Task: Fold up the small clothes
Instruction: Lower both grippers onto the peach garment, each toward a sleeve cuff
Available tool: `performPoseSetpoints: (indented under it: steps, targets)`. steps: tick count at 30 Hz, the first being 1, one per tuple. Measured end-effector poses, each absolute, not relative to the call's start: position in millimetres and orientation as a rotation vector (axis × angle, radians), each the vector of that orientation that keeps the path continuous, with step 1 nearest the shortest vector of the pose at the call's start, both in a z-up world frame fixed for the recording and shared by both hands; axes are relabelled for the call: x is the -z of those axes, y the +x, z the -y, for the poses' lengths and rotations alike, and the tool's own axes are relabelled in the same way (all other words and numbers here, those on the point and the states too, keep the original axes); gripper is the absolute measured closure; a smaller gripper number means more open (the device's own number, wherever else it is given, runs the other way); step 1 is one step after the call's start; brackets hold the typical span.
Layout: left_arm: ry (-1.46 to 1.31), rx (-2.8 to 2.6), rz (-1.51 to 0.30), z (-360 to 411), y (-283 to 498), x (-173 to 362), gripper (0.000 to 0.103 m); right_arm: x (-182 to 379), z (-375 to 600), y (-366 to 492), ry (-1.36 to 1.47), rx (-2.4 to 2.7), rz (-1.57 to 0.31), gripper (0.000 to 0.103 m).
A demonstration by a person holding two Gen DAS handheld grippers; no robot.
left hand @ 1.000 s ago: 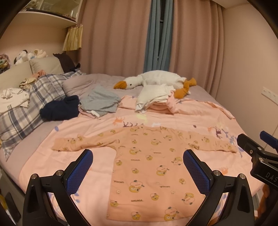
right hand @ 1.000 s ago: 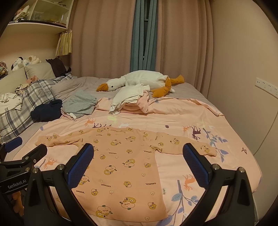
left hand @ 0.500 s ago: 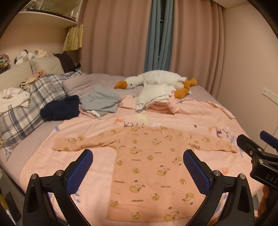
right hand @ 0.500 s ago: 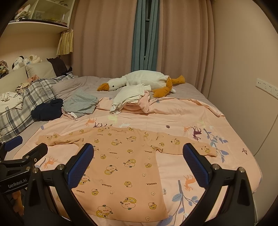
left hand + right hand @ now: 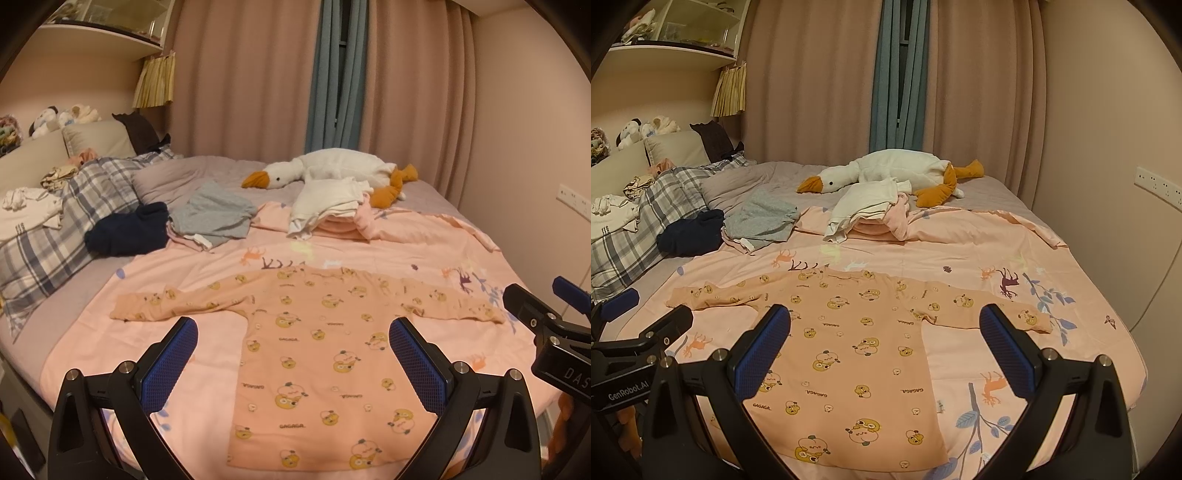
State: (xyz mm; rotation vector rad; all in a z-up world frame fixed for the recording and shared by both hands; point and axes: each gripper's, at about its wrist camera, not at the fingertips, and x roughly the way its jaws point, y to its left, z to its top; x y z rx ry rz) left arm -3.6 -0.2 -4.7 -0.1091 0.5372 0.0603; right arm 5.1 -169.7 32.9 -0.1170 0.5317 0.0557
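Both hand-held grippers are hovering above the near edge of the bed with jaws spread wide and nothing between them: the left gripper (image 5: 293, 363) is filling the lower part of the left wrist view, and the right gripper (image 5: 884, 350) is doing the same in the right wrist view, while each is also showing at the side edge of the other's frame. Lying flat in the lower centre of both frames is the peach long-sleeved top (image 5: 317, 354), printed with small yellow cartoon figures, hem toward the cameras and neckline pointing up-frame. Its left sleeve (image 5: 170, 304) is stretching toward the left of the frame and its right sleeve (image 5: 993, 310) toward the right, so the whole outline is exposed, presumably to make sleeve and side folds easy to start. The garment is resting on a pink animal-print sheet (image 5: 1052, 266) that is serving as a smooth working surface. A stack of folded clothes (image 5: 332, 206) is sitting in the upper centre, just in front of a plush goose (image 5: 886, 171), probably set well apart from the working area. Grey (image 5: 214, 218) and navy garments (image 5: 127, 230) are waiting at centre left. Folding of this top appears not yet begun; each gripper seems placed to take one side.
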Motion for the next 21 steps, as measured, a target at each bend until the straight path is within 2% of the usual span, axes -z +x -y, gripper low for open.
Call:
performPoseSetpoints:
  steps: [11, 21]
  targets:
    - [-0.158, -0.039, -0.567, -6, 15, 10, 0.000, -26, 167, 18, -0.092, -0.093, -0.588, 0.000]
    - [-0.330, -0.016, -0.658, -26, 60, 35, 0.000, -15, 164, 37, -0.085, -0.111, -0.650, 0.000]
